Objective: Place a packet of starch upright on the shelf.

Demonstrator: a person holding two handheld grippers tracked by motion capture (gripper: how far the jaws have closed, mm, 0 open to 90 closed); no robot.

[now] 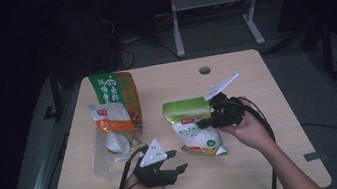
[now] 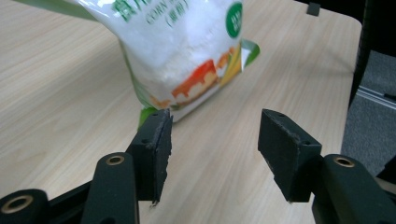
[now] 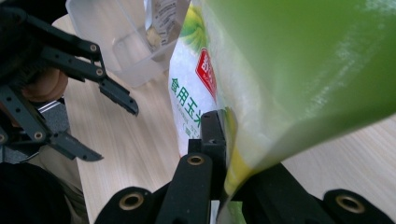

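Observation:
A bag of corn starch (image 1: 193, 128), green at the top and white below, is tilted near the middle of the wooden table (image 1: 267, 160). My right gripper (image 1: 207, 120) is shut on the bag's right edge, and in the right gripper view its jaws pinch the film (image 3: 226, 154). My left gripper (image 1: 177, 160) stands open just left of the bag's lower corner, with nothing between its jaws. In the left gripper view the bag's bottom (image 2: 187, 51) hangs just beyond the open gripper (image 2: 215, 140). The right gripper view also shows the left gripper (image 3: 116, 133) open at the left.
A clear plastic container (image 1: 100, 164) sits at the left with an orange-and-white pouch (image 1: 112, 123) leaning in it. A green-and-orange bag (image 1: 118, 92) lies behind it. A cable hole (image 1: 205, 70) is at the table's far side. A floor stand (image 1: 215, 11) lies beyond.

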